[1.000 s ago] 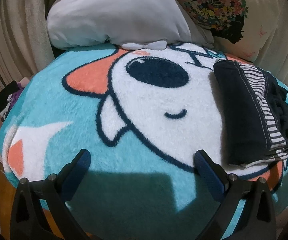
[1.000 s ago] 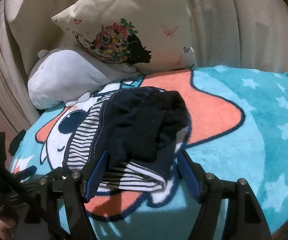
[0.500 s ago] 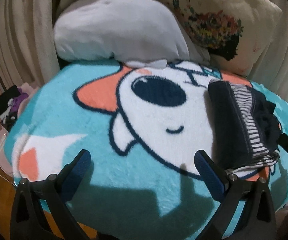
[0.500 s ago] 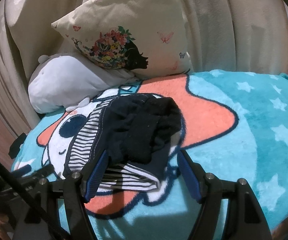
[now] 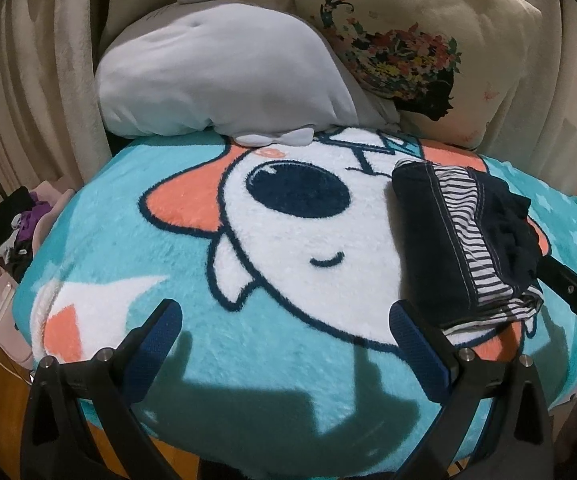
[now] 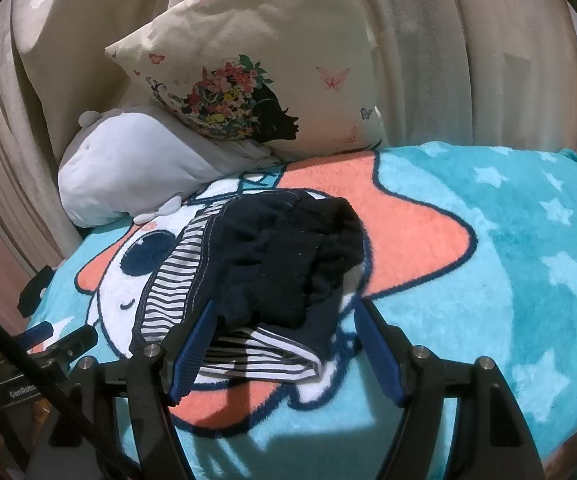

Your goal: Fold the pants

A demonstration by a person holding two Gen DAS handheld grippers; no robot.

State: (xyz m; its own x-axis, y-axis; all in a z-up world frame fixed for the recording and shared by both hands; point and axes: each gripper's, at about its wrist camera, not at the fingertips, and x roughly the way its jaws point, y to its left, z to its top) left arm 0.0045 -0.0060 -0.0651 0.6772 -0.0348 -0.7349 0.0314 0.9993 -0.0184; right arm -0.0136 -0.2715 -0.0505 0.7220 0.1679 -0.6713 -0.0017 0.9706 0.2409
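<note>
Teal cartoon fleece blanket (image 5: 136, 248) covering the bed. Grey plush pillow (image 5: 216, 80) and floral cushion (image 6: 256, 80) at its head. Folded navy pants (image 6: 280, 264), striped lining exposed, lying on the blanket. Right gripper (image 6: 284, 344) released, straddling the pants' near edge; left gripper (image 5: 284, 344) released, empty.

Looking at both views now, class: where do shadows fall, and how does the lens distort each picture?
Left wrist view: the open left tool throws a hard dark shadow on the fluffy turquoise cartoon blanket; edges bow, corners go black. Right wrist view: shadow lies under the folded dark navy pants; same fisheye curve.
</note>
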